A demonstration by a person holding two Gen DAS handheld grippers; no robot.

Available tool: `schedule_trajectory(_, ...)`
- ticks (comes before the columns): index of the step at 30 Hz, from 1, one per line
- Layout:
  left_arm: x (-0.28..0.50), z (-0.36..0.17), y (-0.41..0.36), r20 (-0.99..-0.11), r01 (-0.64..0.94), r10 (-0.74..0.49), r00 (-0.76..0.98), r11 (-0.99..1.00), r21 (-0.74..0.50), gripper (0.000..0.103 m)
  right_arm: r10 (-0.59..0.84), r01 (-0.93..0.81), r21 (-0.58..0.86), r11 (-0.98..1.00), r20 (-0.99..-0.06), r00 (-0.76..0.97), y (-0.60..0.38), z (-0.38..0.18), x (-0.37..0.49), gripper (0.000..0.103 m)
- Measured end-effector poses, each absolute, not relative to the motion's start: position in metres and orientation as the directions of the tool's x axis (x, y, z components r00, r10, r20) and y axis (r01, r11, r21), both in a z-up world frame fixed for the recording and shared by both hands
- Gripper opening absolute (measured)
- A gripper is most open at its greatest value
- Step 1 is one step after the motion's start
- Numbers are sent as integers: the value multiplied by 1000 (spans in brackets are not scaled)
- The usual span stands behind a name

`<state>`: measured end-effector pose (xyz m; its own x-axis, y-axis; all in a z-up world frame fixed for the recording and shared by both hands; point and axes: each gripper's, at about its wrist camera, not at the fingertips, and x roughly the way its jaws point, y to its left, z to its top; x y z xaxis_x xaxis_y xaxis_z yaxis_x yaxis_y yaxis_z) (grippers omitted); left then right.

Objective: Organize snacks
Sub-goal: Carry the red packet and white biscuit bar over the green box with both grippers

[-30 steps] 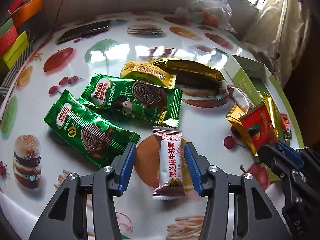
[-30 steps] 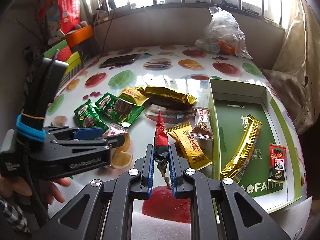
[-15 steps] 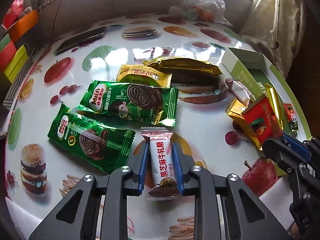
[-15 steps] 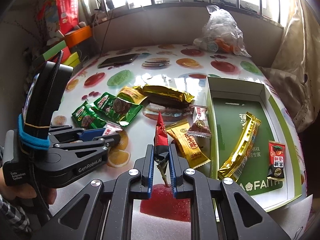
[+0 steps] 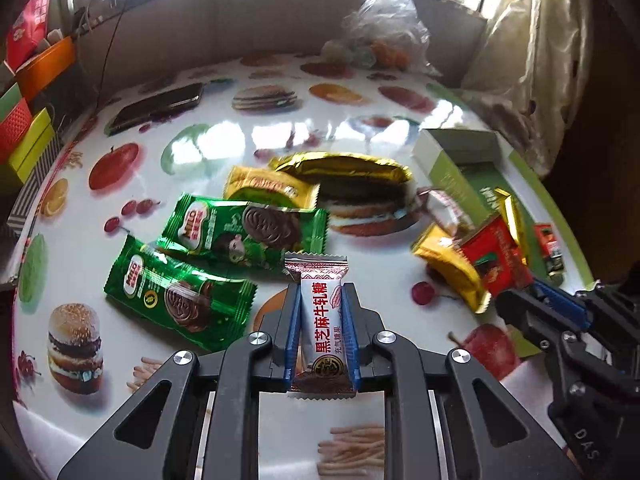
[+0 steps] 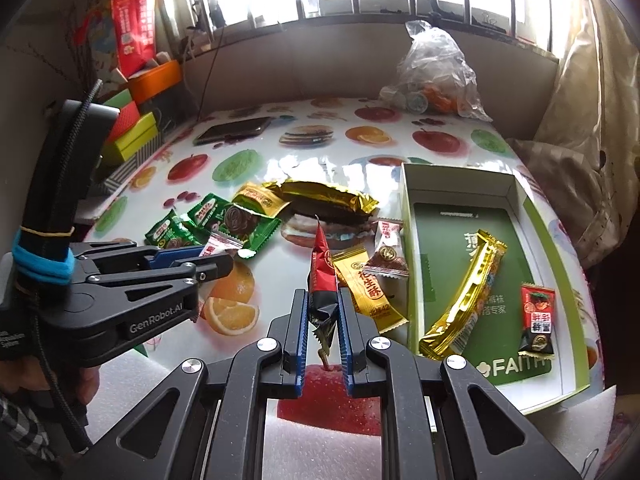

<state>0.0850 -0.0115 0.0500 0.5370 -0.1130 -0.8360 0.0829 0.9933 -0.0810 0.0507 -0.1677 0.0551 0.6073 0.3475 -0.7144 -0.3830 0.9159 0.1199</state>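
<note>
My left gripper (image 5: 320, 294) is shut on a white sesame nougat candy (image 5: 322, 320) and holds it lifted above the table; it also shows in the right wrist view (image 6: 218, 254). My right gripper (image 6: 323, 300) is shut on a red snack packet (image 6: 322, 270), held upright; this packet also shows in the left wrist view (image 5: 494, 260). Two green Milo biscuit packs (image 5: 180, 292) (image 5: 244, 230), gold packs (image 5: 344, 170) (image 6: 370, 292) and a small white candy (image 6: 388, 254) lie on the table. The green box (image 6: 412, 240) holds a gold bar (image 6: 466, 296) and a red candy (image 6: 536, 318).
A fruit-print tablecloth (image 6: 304, 152) covers the table. A phone (image 6: 234, 130) lies at the back left, a plastic bag (image 6: 434, 76) at the back right. Coloured boxes (image 6: 132, 128) stand along the left edge. White foam (image 6: 320, 452) lies at the near edge.
My left gripper closed on the white nougat candy and lifted it off the table. My right gripper kept its hold on the red packet and barely moved.
</note>
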Motion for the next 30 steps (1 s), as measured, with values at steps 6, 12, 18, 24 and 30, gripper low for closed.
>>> schedule_trajectory(6,85,67,-19,-814,116,-160,558,987,-115,20,334,-369,110,923,-703,628,-174,65,45,14)
schedule_trajectory(12,85,79,-32,-800,148,-184,571,982,-121,20,319,-349,104,931,-694,646,-183,73,40,14)
schedule_trajectory(18,88,89,-48,-786,181,-203,584,976,-118,20,298,-318,101,943,-684,666,-197,80,38,14)
schedule_trajectory(24,95,94,-72,-775,243,-264,574,959,-146,20,260,-268,96,959,-681,685,-218,83,38,14)
schedule_trajectory(30,104,94,-103,-768,301,-321,554,938,-174,20,211,-199,98,975,-689,694,-246,80,40,14)
